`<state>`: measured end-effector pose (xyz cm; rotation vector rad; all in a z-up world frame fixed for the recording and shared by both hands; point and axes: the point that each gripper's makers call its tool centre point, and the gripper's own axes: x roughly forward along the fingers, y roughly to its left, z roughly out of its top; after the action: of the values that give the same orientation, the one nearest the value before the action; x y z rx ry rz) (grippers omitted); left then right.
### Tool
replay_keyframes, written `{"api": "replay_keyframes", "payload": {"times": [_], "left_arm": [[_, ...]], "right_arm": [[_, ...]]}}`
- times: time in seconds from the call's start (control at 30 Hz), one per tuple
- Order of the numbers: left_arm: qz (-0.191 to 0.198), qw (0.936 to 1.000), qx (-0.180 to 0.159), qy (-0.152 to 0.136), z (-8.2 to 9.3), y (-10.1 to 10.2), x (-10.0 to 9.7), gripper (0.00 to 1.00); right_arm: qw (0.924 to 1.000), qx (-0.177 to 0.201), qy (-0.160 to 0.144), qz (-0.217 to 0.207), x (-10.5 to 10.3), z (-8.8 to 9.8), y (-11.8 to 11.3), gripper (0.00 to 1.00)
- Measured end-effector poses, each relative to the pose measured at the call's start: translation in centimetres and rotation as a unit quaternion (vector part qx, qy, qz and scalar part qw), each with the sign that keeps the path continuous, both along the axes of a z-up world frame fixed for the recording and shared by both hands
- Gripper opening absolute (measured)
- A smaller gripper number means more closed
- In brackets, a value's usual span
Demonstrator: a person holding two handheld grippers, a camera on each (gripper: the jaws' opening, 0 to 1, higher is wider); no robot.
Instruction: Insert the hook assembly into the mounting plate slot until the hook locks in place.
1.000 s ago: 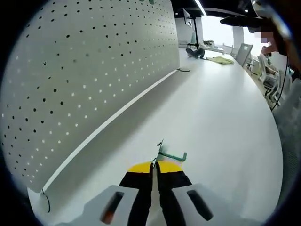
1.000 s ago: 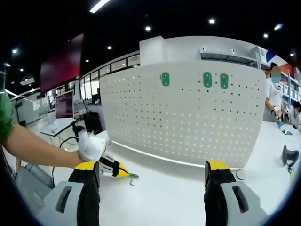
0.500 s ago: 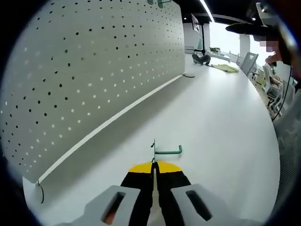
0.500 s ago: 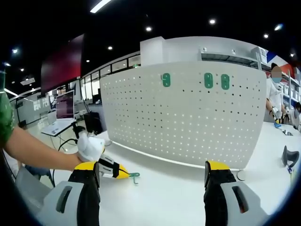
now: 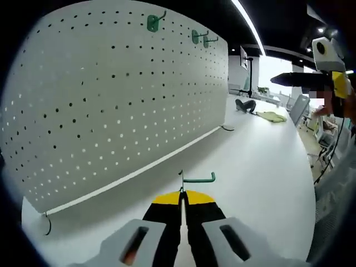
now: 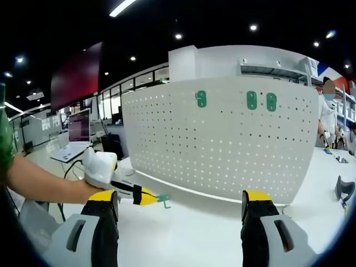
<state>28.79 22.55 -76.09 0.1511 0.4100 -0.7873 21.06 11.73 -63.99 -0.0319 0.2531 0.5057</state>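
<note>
Pinching a green hook (image 5: 197, 179) between closed jaws, the left gripper (image 5: 182, 194) holds it above the white table (image 5: 261, 167), near the pegboard (image 5: 111, 105) — three green hooks (image 6: 251, 100) hang there. Right gripper (image 6: 181, 204) gapes wide, empty. No readable writing.

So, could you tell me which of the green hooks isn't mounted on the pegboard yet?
The green hook clamped in the shut left gripper, above the table; the other three already hang high on the pegboard.
</note>
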Motion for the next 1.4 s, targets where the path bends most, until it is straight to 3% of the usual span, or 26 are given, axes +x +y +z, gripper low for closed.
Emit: {"api": "replay_keyframes", "payload": {"times": [0.53, 0.93, 1.27, 1.4], "left_arm": [[0.0, 0.9943, -0.074, -0.077, 9.2, -2.1, -0.6, 0.02], [0.003, 0.9873, -0.102, -0.122, 14.5, -2.2, -1.2, 0.02], [0.005, 0.9779, -0.139, -0.156, 18.9, -2.3, -3.2, 0.02], [0.004, 0.9704, -0.171, -0.171, 21.5, -2.6, -4.0, 0.02]], "right_arm": [[0.9996, 0.004, -0.028, 0.003, -0.4, 2.9, 0.0, 0.93], [0.9977, 0.01, -0.066, 0.005, -0.7, 6.6, 0.1, 0.93], [0.9954, 0.024, -0.092, 0.007, -1.6, 9.3, 0.3, 0.92], [0.9938, 0.035, -0.105, 0.009, -1.8, 10.8, 0.4, 0.9]]}}
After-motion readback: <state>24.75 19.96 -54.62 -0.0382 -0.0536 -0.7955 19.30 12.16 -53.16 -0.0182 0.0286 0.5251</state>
